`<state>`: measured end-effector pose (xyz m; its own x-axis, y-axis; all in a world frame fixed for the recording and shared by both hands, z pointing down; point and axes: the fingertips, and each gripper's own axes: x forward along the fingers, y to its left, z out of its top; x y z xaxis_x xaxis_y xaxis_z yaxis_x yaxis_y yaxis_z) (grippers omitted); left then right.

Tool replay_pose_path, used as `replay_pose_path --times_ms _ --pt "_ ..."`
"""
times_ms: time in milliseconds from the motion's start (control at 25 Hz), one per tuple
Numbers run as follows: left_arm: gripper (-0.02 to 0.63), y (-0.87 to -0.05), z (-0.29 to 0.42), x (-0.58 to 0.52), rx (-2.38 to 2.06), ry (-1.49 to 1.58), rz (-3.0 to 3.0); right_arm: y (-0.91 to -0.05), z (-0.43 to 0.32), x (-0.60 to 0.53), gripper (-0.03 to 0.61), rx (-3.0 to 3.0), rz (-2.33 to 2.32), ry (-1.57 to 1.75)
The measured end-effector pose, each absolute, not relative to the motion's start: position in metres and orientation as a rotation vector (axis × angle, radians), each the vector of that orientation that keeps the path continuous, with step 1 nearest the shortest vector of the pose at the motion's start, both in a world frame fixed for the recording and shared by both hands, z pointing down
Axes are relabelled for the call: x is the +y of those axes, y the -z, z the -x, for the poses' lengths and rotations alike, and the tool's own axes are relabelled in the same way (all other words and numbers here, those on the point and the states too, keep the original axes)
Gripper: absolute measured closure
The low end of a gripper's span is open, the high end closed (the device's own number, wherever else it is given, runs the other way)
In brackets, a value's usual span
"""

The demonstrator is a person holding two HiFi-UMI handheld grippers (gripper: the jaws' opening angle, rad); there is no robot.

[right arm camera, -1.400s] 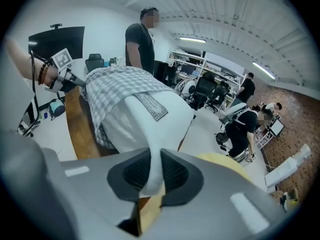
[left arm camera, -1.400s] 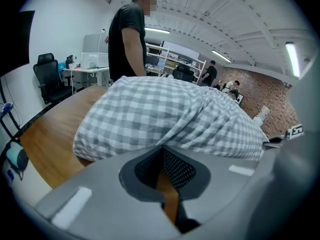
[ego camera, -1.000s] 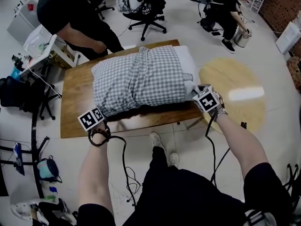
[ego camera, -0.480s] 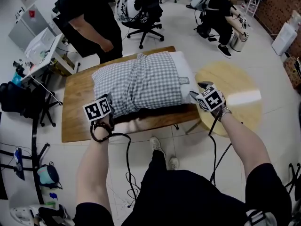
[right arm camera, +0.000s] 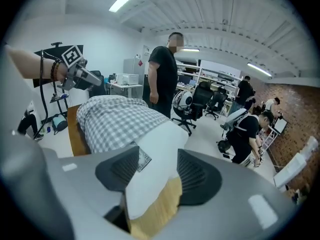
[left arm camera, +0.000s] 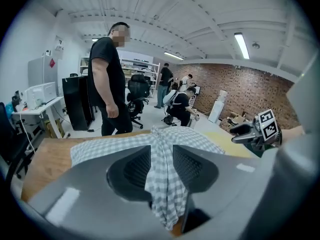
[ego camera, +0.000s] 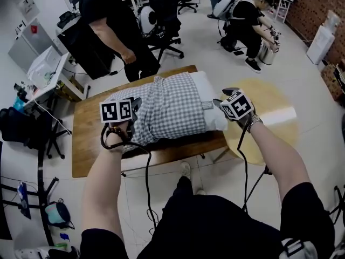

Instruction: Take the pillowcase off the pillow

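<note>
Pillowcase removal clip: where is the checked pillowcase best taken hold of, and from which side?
Grip the checked pillowcase at its covered left end, where slack cloth bunches into a pinchable fold, coming in from the left end of the table. The white pillow sticks out of the open right end, so a leftward pull there would probably slide the case off.

Pillow [ego camera: 211, 111] in pillowcase [ego camera: 167, 109] on table [ego camera: 86, 131]; round table [ego camera: 277, 115] just right.

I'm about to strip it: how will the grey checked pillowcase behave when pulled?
Probably floppy: the grey checked pillowcase lies bunched in a ridge. It may drag the white pillow along, since it wraps most of it.
</note>
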<state>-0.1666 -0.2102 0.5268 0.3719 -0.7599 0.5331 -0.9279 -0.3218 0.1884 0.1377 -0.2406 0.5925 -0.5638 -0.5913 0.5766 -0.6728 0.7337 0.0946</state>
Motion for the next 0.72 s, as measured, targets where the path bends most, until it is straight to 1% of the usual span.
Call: replay_pose_path --times_ms 160,720 --pt "0.463 -0.512 0.164 -0.243 -1.420 -0.523 -2.193 -0.579 -0.128 -0.267 0.339 -2.341 -0.956 -0.176" --pt "0.400 -0.522 0.158 -0.360 -1.203 -0.638 -2.194 -0.580 -0.090 -0.378 0.339 -2.316 -0.975 -0.305"
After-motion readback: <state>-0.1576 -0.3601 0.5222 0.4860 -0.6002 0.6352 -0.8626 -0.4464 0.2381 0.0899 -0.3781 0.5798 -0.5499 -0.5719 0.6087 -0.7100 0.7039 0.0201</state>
